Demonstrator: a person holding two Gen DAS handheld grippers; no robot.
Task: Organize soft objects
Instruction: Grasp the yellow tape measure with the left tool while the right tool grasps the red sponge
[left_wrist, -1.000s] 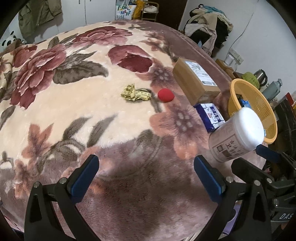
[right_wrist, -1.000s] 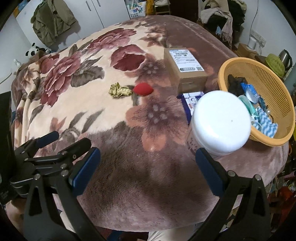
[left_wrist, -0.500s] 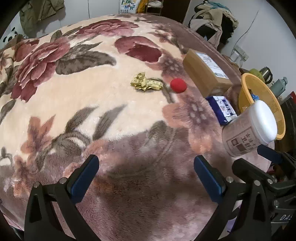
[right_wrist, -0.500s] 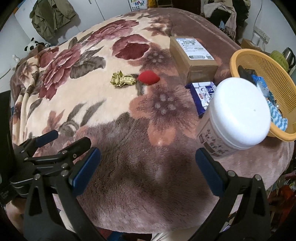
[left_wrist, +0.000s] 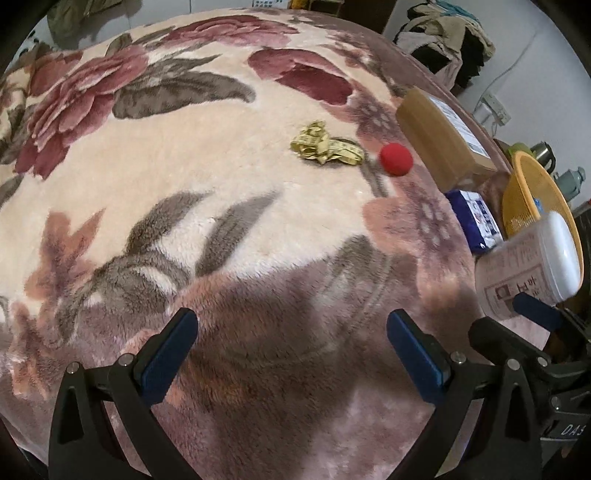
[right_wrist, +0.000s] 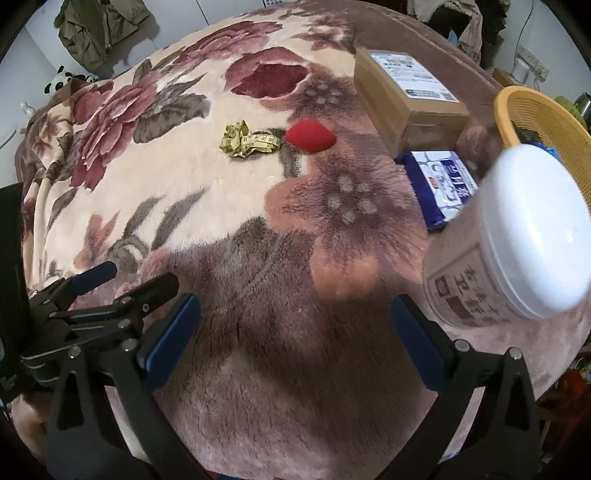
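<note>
In the left wrist view, the left gripper (left_wrist: 291, 354) hangs over the floral blanket (left_wrist: 207, 206) with its fingers spread wide and nothing between them. A crumpled tape (left_wrist: 327, 146) lies mid-blanket, a red sponge (left_wrist: 396, 158) just beside it, a box (left_wrist: 439, 144) and an orange basket (left_wrist: 524, 192) beyond. In the right wrist view, the right gripper (right_wrist: 295, 339) is likewise wide open and empty; a white-lidded jar (right_wrist: 517, 243) stands close by its right finger, touching or not I cannot tell. The tape (right_wrist: 247, 140) and sponge (right_wrist: 310, 136) lie well ahead.
</note>
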